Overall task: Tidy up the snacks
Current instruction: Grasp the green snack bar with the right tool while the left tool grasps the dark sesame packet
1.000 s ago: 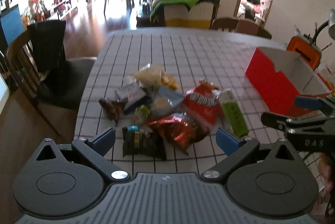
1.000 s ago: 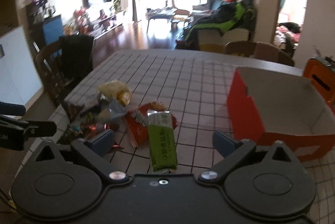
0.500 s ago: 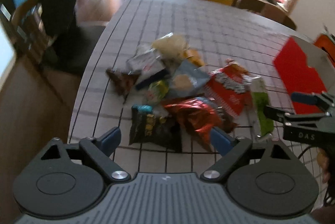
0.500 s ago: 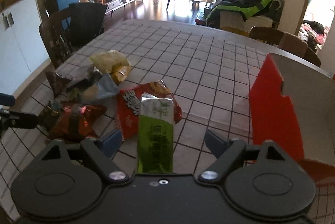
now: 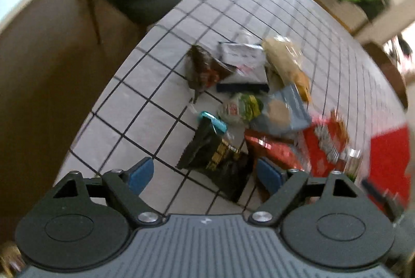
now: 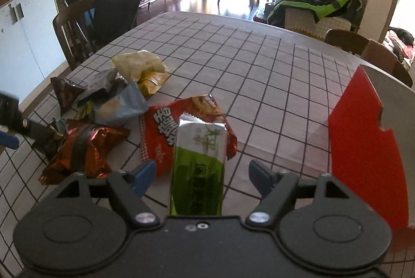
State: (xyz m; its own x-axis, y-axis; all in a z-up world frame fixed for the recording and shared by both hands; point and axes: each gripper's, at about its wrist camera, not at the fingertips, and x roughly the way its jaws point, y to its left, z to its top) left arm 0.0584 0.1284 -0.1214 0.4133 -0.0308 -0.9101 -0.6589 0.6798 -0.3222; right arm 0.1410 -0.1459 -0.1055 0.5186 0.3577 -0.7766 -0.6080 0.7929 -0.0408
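— Right wrist view first: what has changed for us since a second ago?

— We have come down over the near edge of the tabletop (image 6: 259,75), and the snacks fill far more of both views than they did. Both claws are narrowing as we arrive. That reads to us as the first pickup starting; nothing looks to be in the red box (image 6: 363,148) yet.

— Where is our target against the right gripper (image 6: 201,175)?

— The green packet (image 6: 198,169) lies lengthwise between its jaws, its far end resting on the red bag (image 6: 166,132). The jaws are closing, but the pads still stand clear of the packet on both sides, so nothing is grasped. The red box stands just to the right, near that edge.

— And the left gripper (image 5: 205,175)?

— Tilted steeply over the pile's near-left side. The black packet (image 5: 215,161) sits between its jaws, which are also closing without a grip that we can see; the view is blurred. The foil bag (image 5: 275,150) lies just beside the right-hand pad.
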